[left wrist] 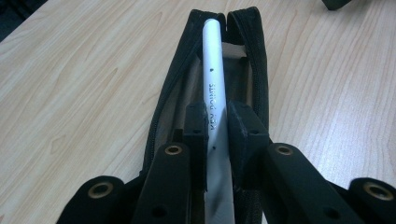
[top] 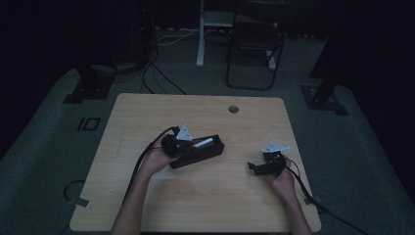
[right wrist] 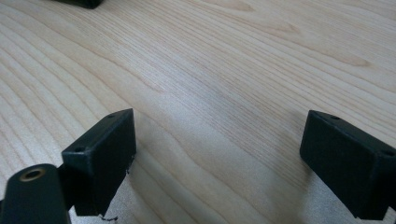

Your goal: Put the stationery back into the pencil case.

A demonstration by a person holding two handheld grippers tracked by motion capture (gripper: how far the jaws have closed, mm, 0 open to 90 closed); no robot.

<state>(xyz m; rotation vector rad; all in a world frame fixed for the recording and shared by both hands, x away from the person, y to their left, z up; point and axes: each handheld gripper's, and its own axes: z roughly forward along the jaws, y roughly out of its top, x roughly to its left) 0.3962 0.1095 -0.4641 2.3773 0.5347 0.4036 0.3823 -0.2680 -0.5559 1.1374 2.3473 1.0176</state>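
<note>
Left claw (left wrist: 216, 128): clenched on a white pen (left wrist: 214, 88), one pad pressing each side of the barrel just below the printed lettering.
White pen: lies lengthwise inside the open black pencil case (left wrist: 254, 65), its far tip at the case's far end, its near end running back between the claw's jaws.
Black pencil case: unzipped, zipper edges spread to either side of the pen; it rests flat on the tabletop (left wrist: 84, 84). In the high view the case (top: 203, 152) sits near the middle of the tabletop, angled, with the left claw (top: 195, 143) over its left end.
Right claw (right wrist: 217, 158): released, jaws standing wide apart with nothing between them, held just above bare wood.
Right claw from the high view (top: 254, 167): well to the right of the pencil case, pointing towards it, held in the person's hand near the tabletop's right edge.
</note>
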